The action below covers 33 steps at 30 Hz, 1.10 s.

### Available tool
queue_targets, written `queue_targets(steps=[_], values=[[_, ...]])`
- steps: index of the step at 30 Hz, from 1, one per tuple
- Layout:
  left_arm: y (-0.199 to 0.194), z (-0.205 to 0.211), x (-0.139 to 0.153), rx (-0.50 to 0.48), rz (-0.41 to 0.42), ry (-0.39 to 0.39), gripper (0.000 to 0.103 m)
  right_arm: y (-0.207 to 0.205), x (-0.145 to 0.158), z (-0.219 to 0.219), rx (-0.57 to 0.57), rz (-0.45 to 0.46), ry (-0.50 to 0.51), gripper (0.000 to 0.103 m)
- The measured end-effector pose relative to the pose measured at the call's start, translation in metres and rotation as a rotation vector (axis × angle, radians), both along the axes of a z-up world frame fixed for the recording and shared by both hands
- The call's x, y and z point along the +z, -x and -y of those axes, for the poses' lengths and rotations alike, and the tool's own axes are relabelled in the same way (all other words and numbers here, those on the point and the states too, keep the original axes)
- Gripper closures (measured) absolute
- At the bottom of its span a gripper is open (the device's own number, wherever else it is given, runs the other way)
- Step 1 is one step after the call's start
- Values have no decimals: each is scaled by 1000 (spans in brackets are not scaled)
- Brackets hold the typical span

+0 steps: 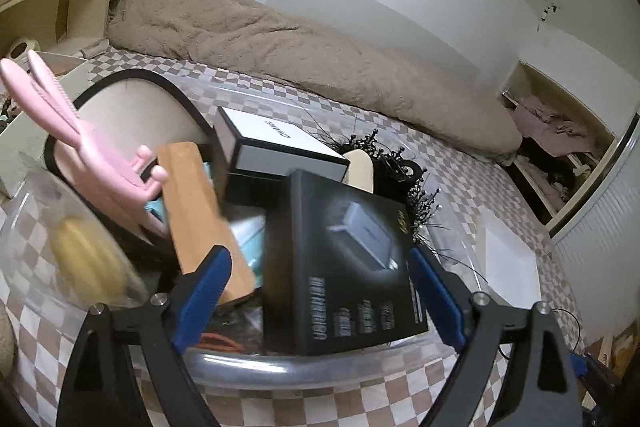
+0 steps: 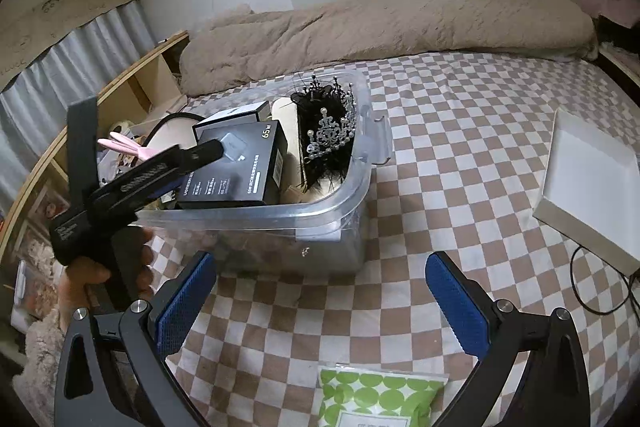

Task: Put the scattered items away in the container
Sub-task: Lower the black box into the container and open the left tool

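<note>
A clear plastic bin point(image 2: 320, 217) stands on the checkered bed, full of items. A black 65W charger box point(image 1: 344, 263) lies on top of the pile, also seen in the right wrist view point(image 2: 240, 167). My left gripper point(image 1: 320, 291) is open over the bin's near rim point(image 1: 248, 363), its blue pads either side of the charger box without pressing it. A white box point(image 1: 280, 143), a wooden block point(image 1: 200, 219), a pink rabbit-eared item point(image 1: 88, 147) and a black tiara point(image 2: 328, 135) are in the bin. My right gripper point(image 2: 320, 303) is open and empty above the sheet, with a green-dotted packet point(image 2: 380, 399) just below it.
A white box lid point(image 2: 592, 187) lies on the bed at the right, beside a black cable point(image 2: 592, 291). A beige blanket point(image 2: 380, 27) runs along the wall. A wooden shelf point(image 2: 120, 95) stands at the left. A clear bag with a yellow object point(image 1: 84, 259) lies left of the bin.
</note>
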<state>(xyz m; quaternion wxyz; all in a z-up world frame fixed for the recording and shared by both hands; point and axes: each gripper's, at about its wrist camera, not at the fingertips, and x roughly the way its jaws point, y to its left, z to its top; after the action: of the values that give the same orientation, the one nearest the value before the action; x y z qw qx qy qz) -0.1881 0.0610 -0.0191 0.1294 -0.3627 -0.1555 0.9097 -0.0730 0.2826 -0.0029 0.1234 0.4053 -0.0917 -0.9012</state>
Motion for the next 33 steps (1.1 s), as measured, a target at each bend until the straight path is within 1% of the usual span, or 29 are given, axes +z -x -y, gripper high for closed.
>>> queue_targets(steps=[4,7,12,13,17,26,33], values=[[2,-2,-2,-41,28,-11,13,-3,-3,0,1,1,7,0],[8,-15,-8,-98,70,-5,13,-4,-3,1,2,2,9,0],[5,-43,-9,-215,70,28,12,-11,-7,5,11,6,8,0],[2,-47,-9,-223,61,40,12,-12,-7,5,10,6,7,0],[-12,-55,-6,-230,18,93,12,-17,-9,5,7,1,4,0],[-38,-46,14,-201,-44,134,12,-33,4,7,-3,-46,15,0],[-61,-31,32,-168,-95,159,2,-52,22,16,-4,-123,4,0]])
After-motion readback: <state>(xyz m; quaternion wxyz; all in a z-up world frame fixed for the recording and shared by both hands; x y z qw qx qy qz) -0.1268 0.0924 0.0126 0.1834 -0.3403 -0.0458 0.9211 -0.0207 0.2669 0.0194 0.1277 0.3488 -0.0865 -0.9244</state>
